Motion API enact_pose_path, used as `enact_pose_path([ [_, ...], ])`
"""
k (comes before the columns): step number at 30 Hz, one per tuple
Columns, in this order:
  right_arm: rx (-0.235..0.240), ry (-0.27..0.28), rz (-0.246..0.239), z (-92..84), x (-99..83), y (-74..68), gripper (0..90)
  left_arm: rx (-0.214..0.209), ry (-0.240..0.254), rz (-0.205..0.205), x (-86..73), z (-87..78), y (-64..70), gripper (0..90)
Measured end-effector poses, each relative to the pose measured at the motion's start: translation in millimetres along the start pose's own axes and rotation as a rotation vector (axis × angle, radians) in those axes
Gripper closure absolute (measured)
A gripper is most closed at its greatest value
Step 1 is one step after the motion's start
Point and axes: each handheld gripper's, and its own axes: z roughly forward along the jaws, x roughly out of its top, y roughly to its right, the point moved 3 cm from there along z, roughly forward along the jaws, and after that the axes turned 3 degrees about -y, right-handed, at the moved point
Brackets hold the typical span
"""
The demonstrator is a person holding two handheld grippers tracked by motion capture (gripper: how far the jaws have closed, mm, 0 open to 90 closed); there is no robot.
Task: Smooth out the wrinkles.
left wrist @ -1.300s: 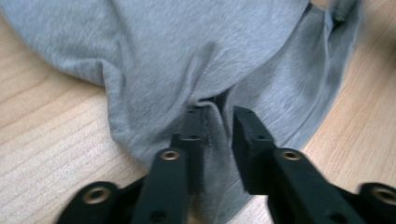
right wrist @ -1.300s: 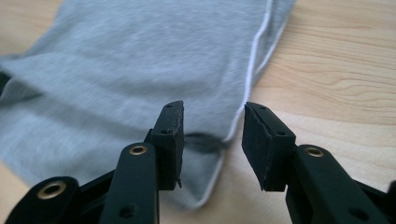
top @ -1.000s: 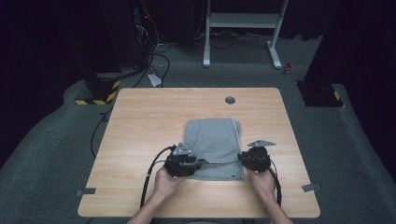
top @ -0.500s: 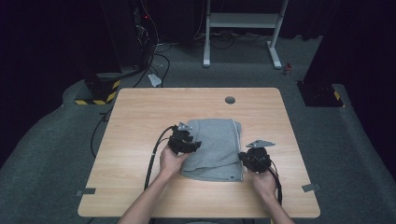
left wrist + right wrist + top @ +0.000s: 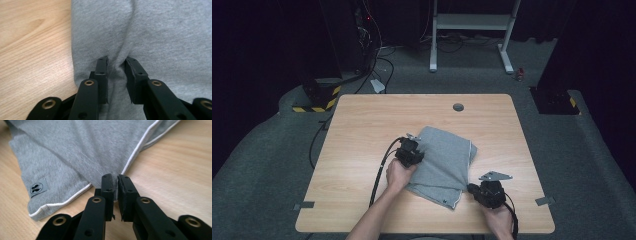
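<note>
wooden tabletop (image 5: 362,130), round grommet hole (image 5: 458,107) near far edge. folded grey cloth (image 5: 444,162) lies mid-tabletop, skewed, white-piped hem and small black logo tag (image 5: 37,188) at near corner. left claw (image 5: 116,66) on cloth's left part, jaws just closing, narrow gap, fabric ridge pinched between. right claw (image 5: 115,180) at near right corner, nearly closed, clamps hem edge.

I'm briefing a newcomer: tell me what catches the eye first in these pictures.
A folded grey garment lies near the middle of the wooden table. The left gripper, whose jaws have just been closing, pinches up a ridge of cloth at the garment's left side. The right gripper is clamped on a white-piped edge at its near right corner, beside a small butterfly label.
</note>
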Motion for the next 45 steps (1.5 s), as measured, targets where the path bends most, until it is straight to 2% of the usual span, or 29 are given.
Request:
enact_pose_path([
  [2,0.004,0.016,0.001,-0.9,5.1,1.0,72.3,-0.035,0.0,-0.01,-0.3,-2.0,-2.6,63.2],
  [4,-0.016,0.048,0.02,-3.3,14.5,5.2,64.4,-0.035,0.004,0.005,-1.0,-3.6,-2.2,56.3],
  [7,-0.029,0.098,0.086,-2.5,31.4,17.6,61.8,-0.032,0.003,0.025,-4.5,-3.8,-0.2,52.7],
  [8,-0.03,0.091,0.092,0.5,36.3,20.4,61.8,-0.029,0.006,0.032,-6.3,-4.4,0.9,52.4],
  [10,-0.054,0.031,0.074,12.2,42.4,22.8,64.8,-0.028,0.011,0.038,-10.7,-6.5,2.5,52.4],
  [11,-0.057,0.005,0.07,18.8,43.2,22.9,70.0,-0.029,0.015,0.039,-13.5,-8.3,2.8,52.4],
  [13,-0.067,-0.032,0.029,28.7,42.4,21.5,78.7,-0.032,0.026,0.043,-21.1,-12.0,4.5,53.2],
  [15,-0.082,-0.043,0.008,31.2,43.1,19.6,83.5,-0.037,0.031,0.063,-29.9,-17.0,7.7,55.6],
  [18,-0.144,-0.046,-0.004,34.4,49.0,26.6,85.7,-0.051,0.043,0.085,-44.0,-24.4,15.1,63.2],
  [19,-0.157,-0.044,-0.003,36.7,52.4,29.8,85.8,-0.044,0.048,0.105,-48.1,-26.1,18.8,64.4],
  [22,-0.212,-0.068,-0.031,46.3,68.2,35.7,86.2,-0.051,0.055,0.125,-55.6,-28.9,30.2,65.3],
  [25,-0.214,-0.09,-0.016,51.7,80.9,42.1,86.2,-0.066,0.072,0.108,-59.8,-29.4,35.9,66.8],
  [29,-0.171,-0.036,-0.021,33.9,77.4,38.1,86.2,-0.082,0.078,0.101,-61.8,-29.8,37.9,69.7],
  [31,-0.158,-0.044,-0.044,28.2,71.2,32.2,84.9,-0.112,0.055,0.086,-57.2,-30.0,33.8,69.6],
  [32,-0.15,-0.052,-0.051,27.0,69.1,30.2,82.9,-0.12,0.053,0.078,-53.2,-31.3,30.5,65.9],
  [34,-0.133,-0.038,-0.044,25.1,68.6,30.4,77.9,-0.109,0.081,0.075,-42.4,-37.8,22.0,58.2],
  [36,-0.126,-0.007,-0.023,23.0,72.2,33.4,73.0,-0.118,0.118,0.032,-30.4,-44.6,11.0,54.1],
  [37,-0.119,0.006,-0.009,22.4,74.5,34.9,71.0,-0.106,0.125,0.02,-24.6,-46.5,5.4,52.6],
  [39,-0.135,0.015,-0.005,21.7,79.5,37.7,66.9,-0.076,0.146,-0.009,-16.3,-47.2,-5.7,50.5],
  [41,-0.132,0.025,0.005,20.8,83.0,42.0,65.0,-0.062,0.15,-0.057,-11.9,-42.5,-16.9,48.2],
  [45,-0.131,0.047,0.025,19.6,91.4,51.8,64.4,-0.036,0.118,-0.121,-14.2,-28.8,-36.8,45.6],
])
